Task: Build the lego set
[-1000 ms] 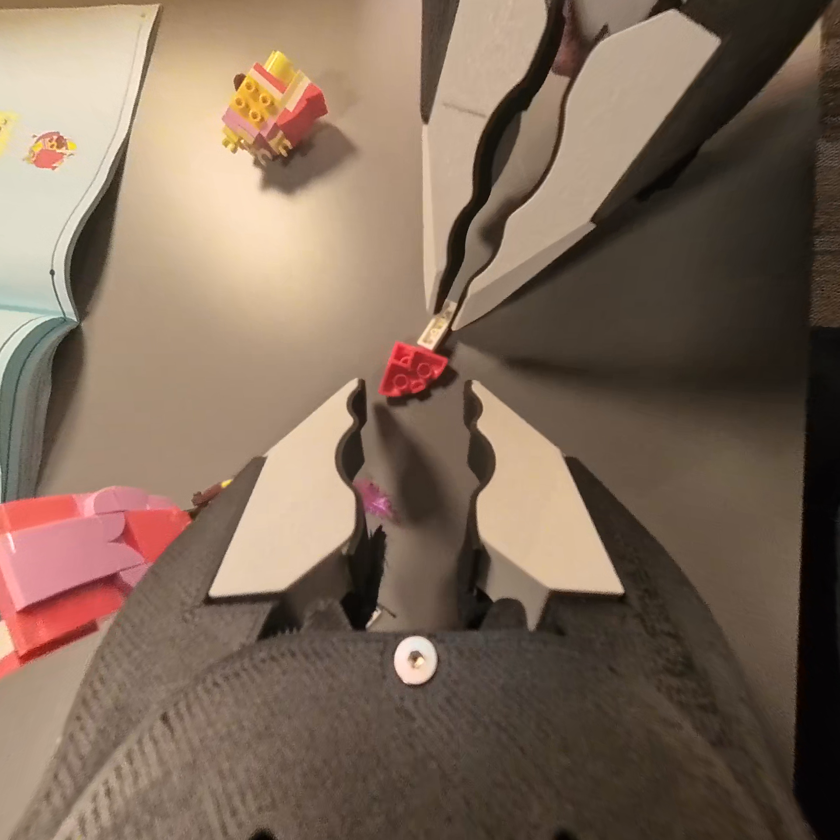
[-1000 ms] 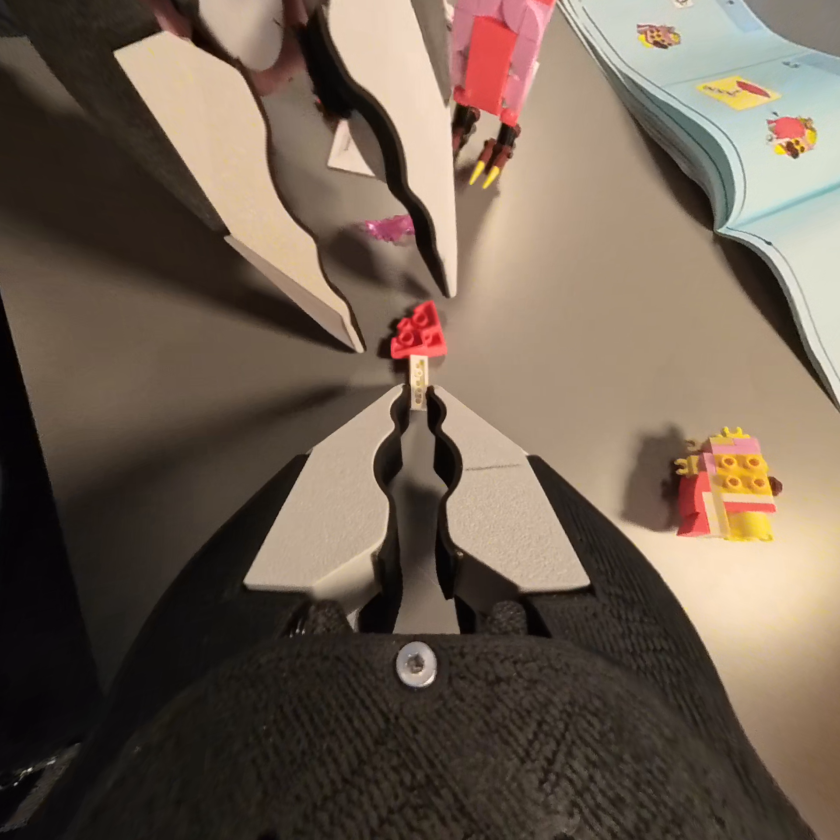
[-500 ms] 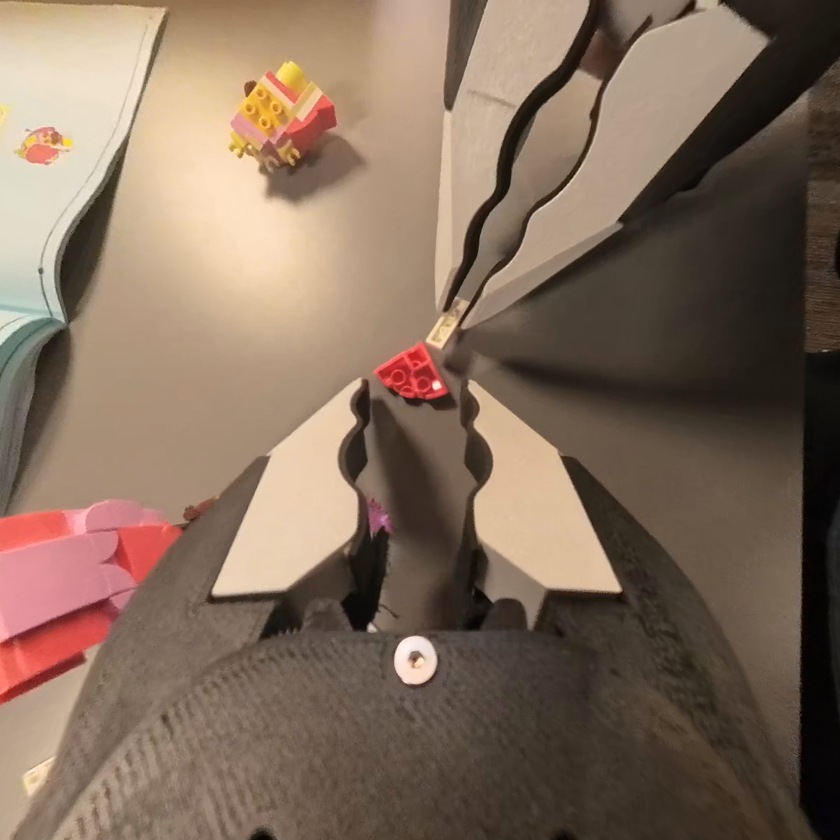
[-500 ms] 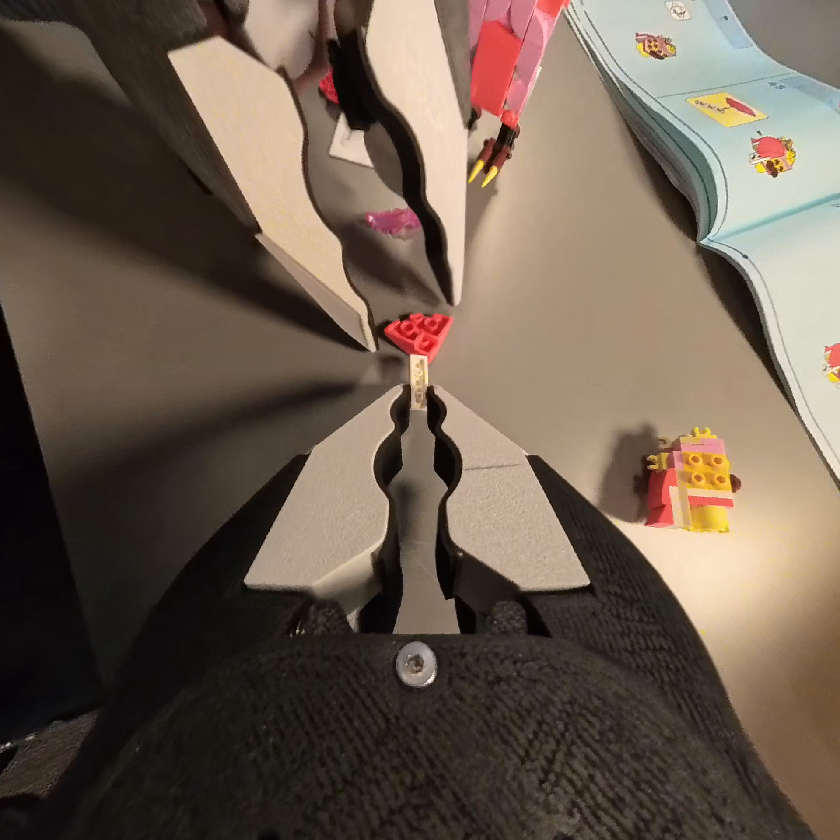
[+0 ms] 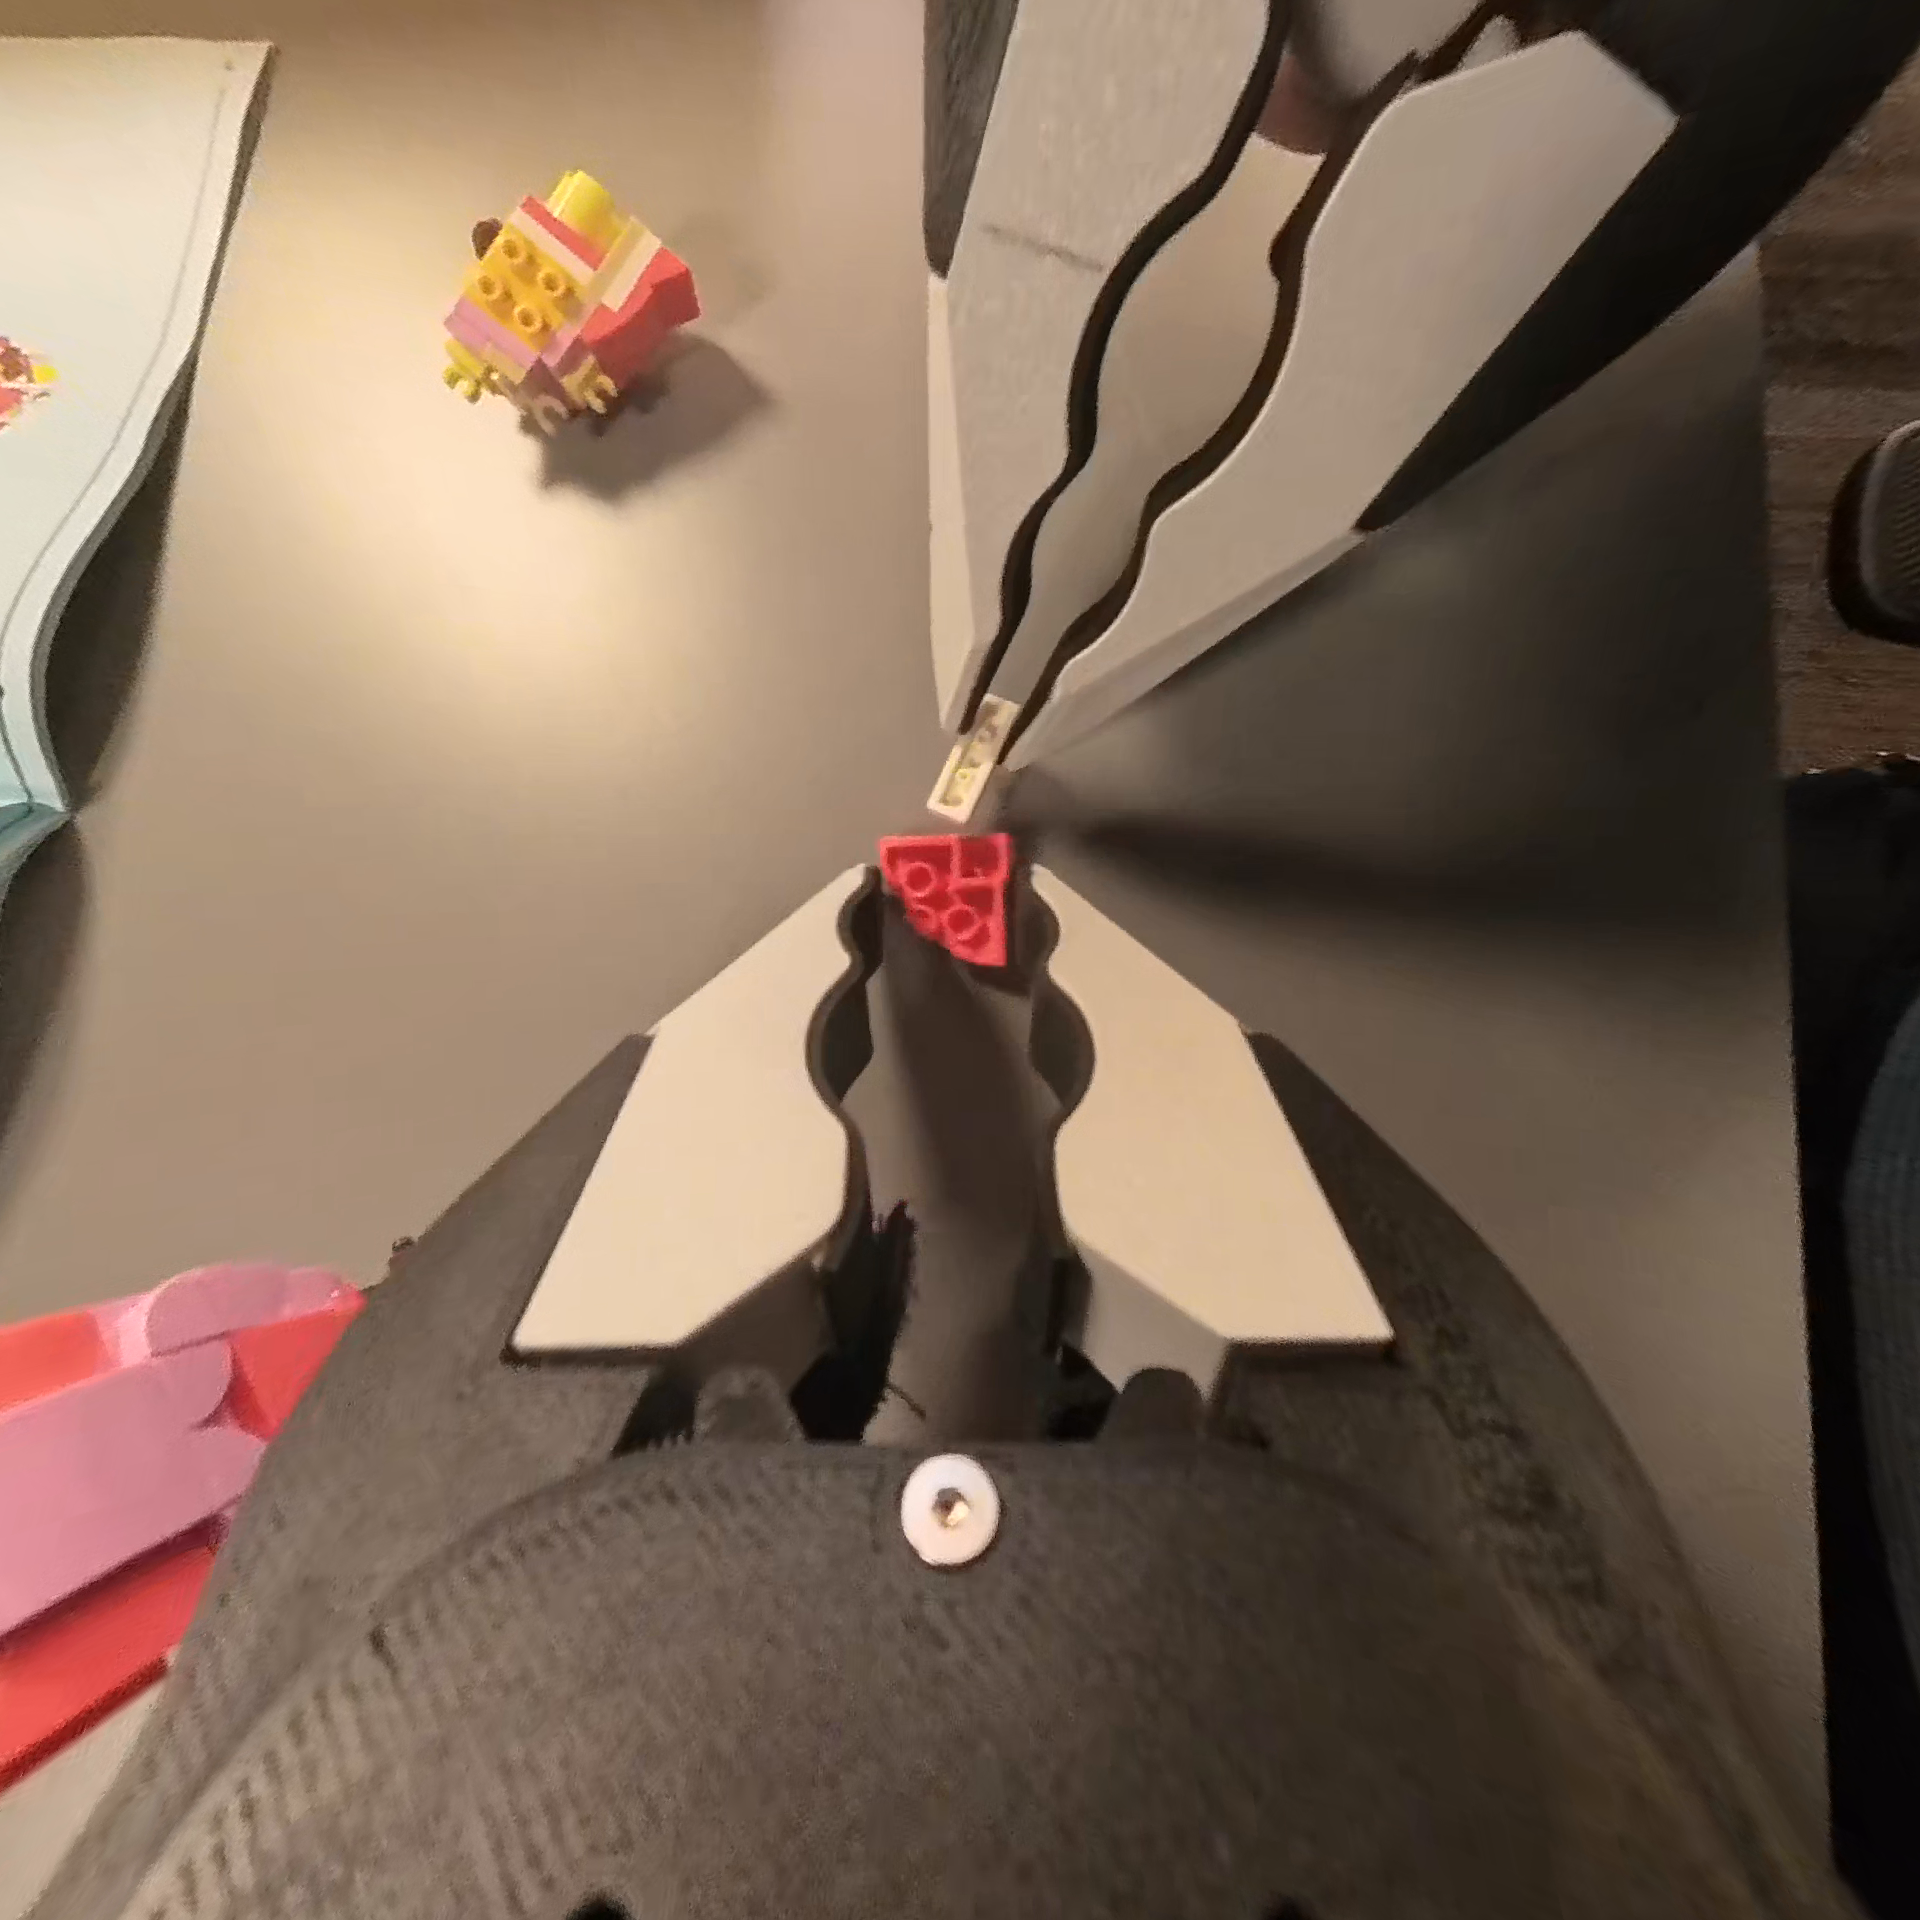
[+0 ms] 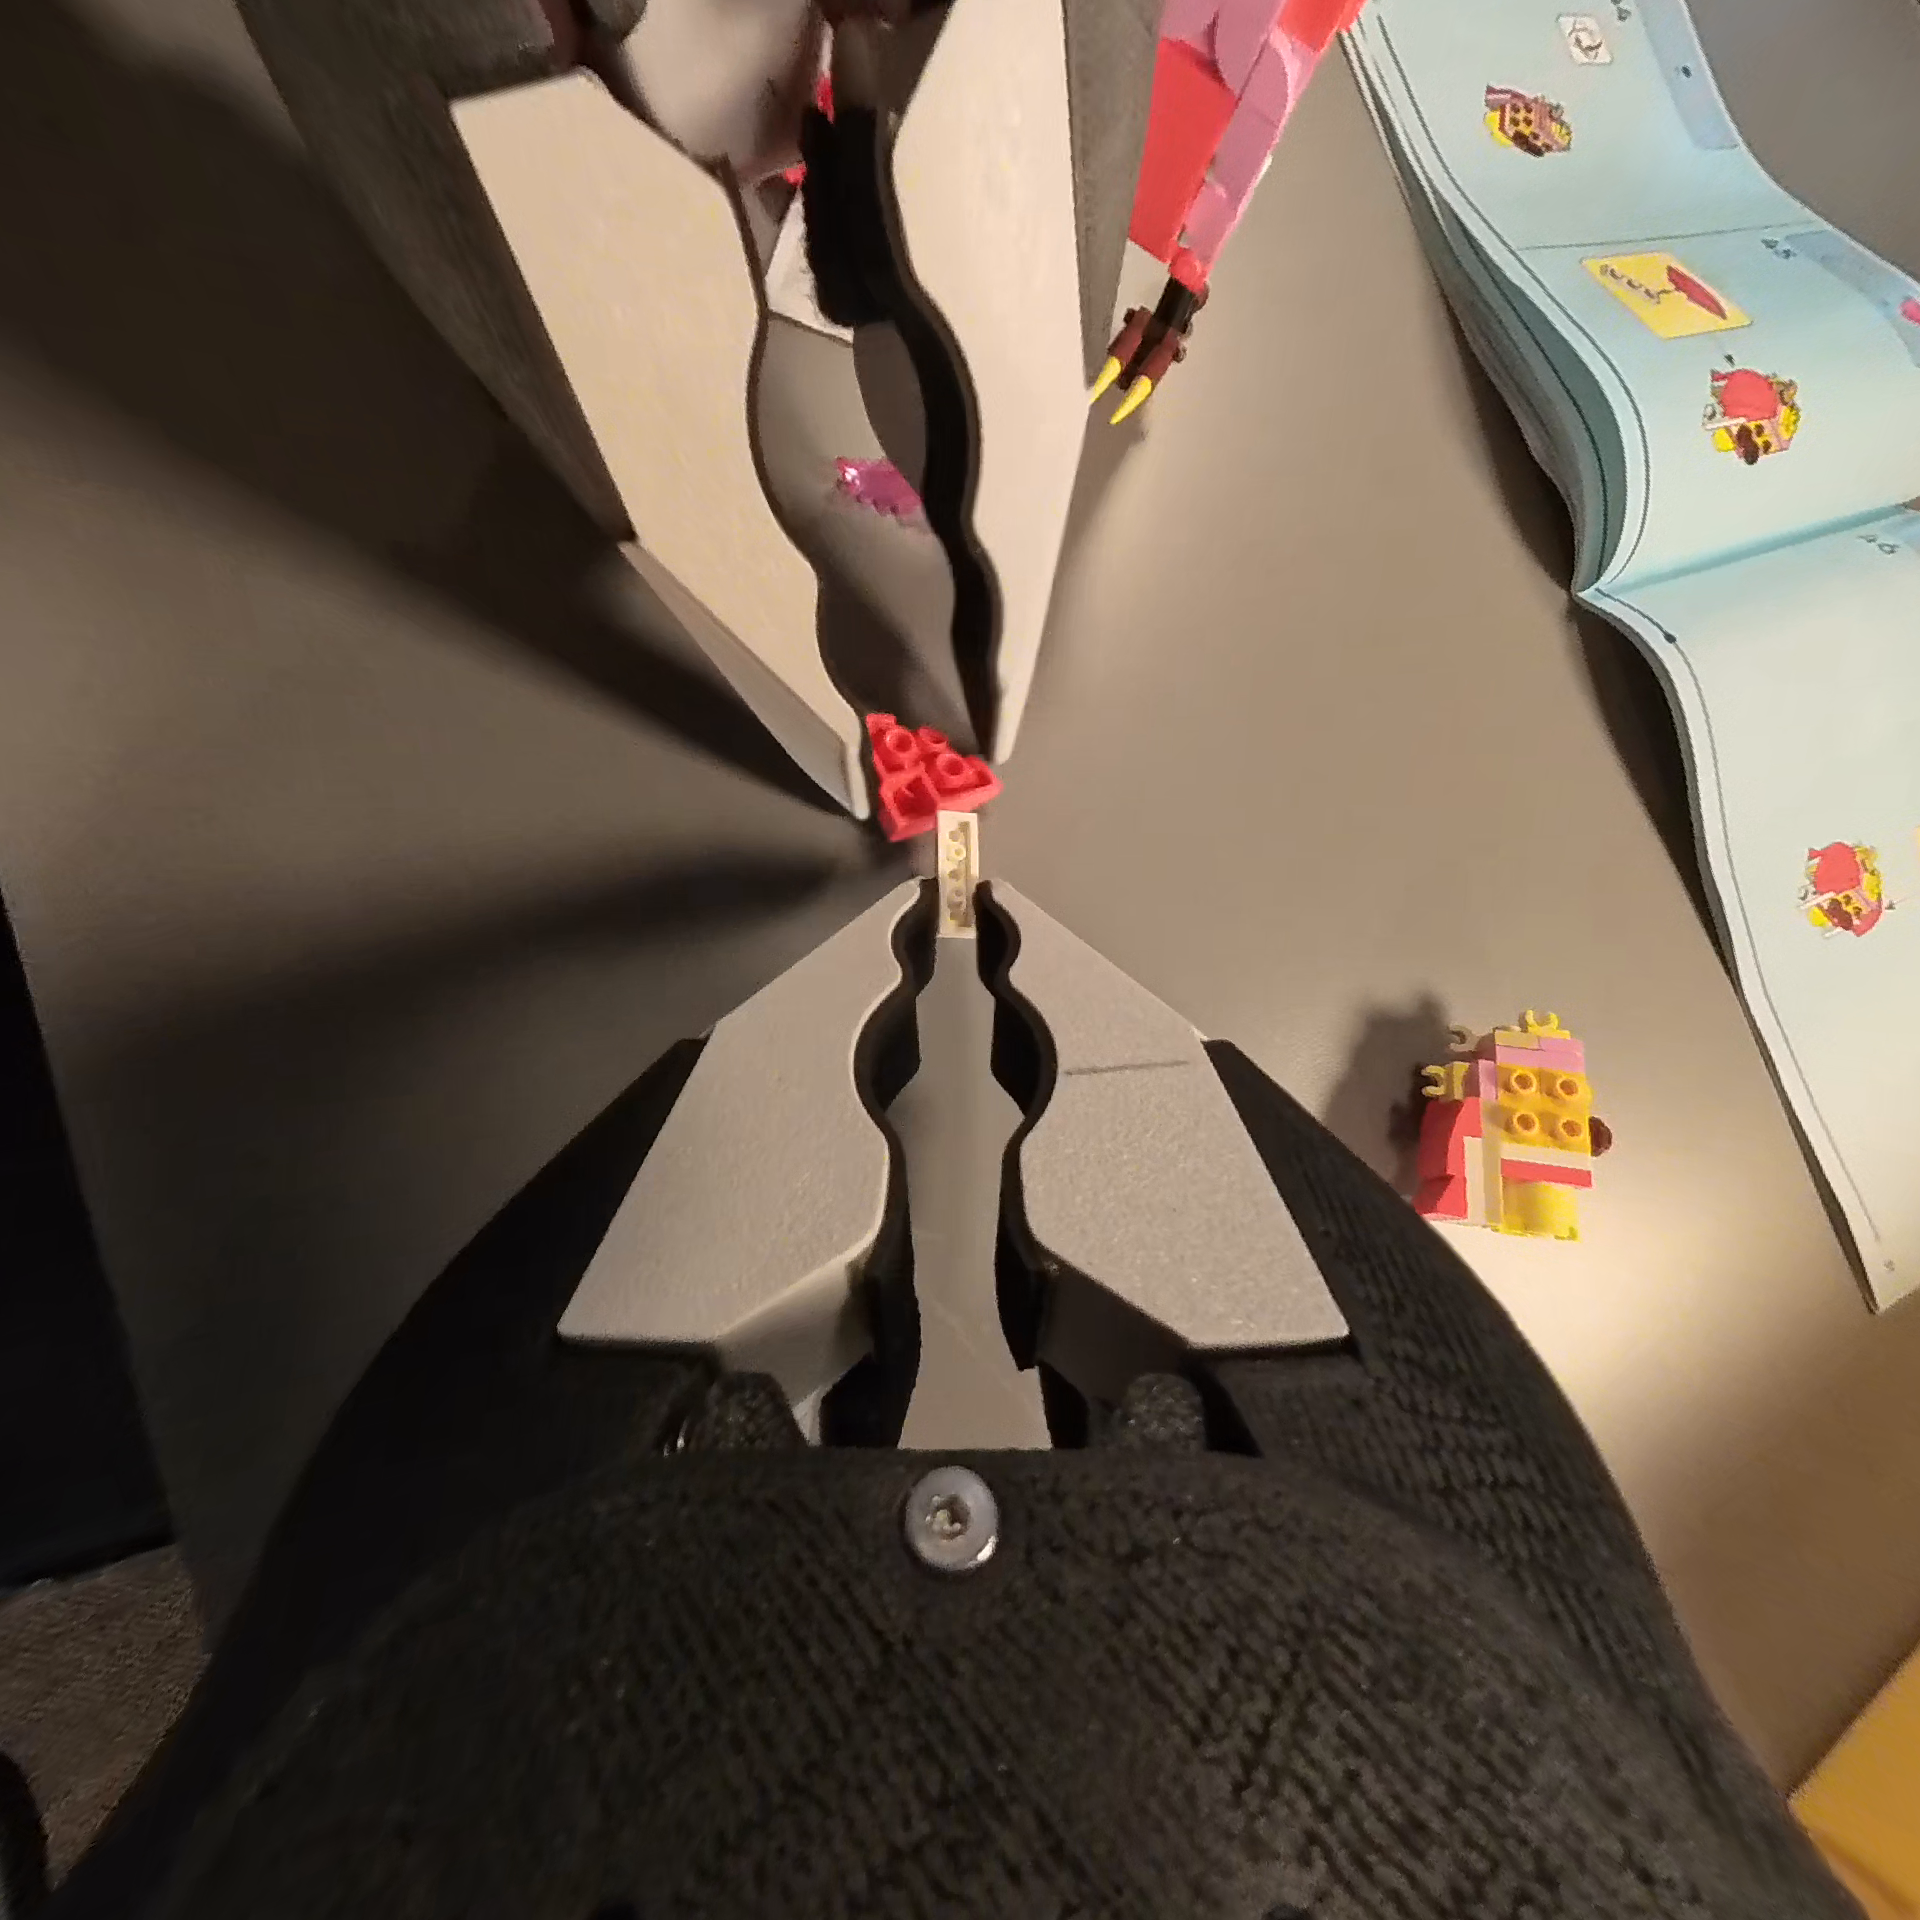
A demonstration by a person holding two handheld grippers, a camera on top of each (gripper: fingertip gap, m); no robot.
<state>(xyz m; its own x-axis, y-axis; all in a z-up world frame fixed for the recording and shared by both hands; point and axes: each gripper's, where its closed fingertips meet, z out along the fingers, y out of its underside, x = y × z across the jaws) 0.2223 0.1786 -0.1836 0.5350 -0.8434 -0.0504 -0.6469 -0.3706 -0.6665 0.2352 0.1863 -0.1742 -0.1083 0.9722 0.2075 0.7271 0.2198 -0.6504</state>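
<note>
A small red wedge brick (image 5: 956,899) sits between the fingertips of my left gripper (image 5: 954,883), and both pads touch its edges. The right wrist view shows the same brick (image 6: 925,774) tilted between those tips. My right gripper (image 6: 951,894) is shut on a thin white plate (image 6: 956,868) held by its edges. The plate's free end points at the red brick and nearly touches it. In the left wrist view the right gripper (image 5: 992,727) comes in from above with the white plate (image 5: 971,764) just beyond the red brick.
A small yellow, pink and red brick build (image 5: 566,301) stands on the grey table, also in the right wrist view (image 6: 1512,1132). A light blue booklet (image 6: 1714,520) lies open. A large pink and red model (image 5: 125,1455) sits beside my left gripper. A tiny purple piece (image 6: 878,486) lies under it.
My left gripper has moved forward and its jaws have narrowed onto the red wedge brick, which has turned between them. My right gripper keeps holding the white plate.
</note>
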